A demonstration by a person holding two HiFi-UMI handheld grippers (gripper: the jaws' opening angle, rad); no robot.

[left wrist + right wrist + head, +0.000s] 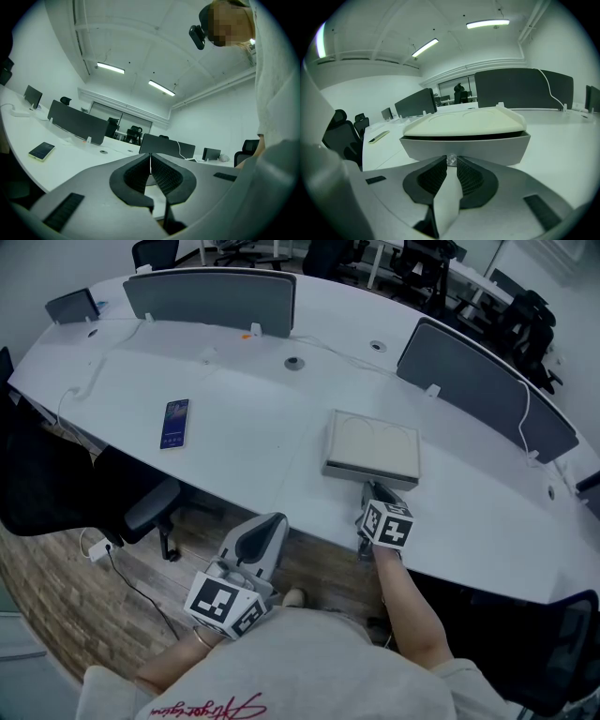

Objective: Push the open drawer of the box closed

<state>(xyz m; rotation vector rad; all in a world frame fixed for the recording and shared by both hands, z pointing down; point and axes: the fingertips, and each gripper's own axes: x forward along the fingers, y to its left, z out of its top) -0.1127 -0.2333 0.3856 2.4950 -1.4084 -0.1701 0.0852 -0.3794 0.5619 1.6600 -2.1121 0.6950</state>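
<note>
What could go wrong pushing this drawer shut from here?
1. The right gripper meets the grey drawer front only at its small shiny knob; a skewed push may slip off.
2. The cream-lidded grey box lies unbraced on the white desk, with the left gripper off it, so the box may slide instead.

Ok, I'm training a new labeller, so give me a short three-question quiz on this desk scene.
1. True or false: the left tool has its tips wide apart.
2. What stands between the tips of the right tool, at the front of the cream-lidded grey drawer box? A) pen B) small shiny knob C) nothing
3. Fill in: the slim dark-screened smartphone lies on the ___ curved desk.
Key: 1 false; 2 B; 3 white.
</note>
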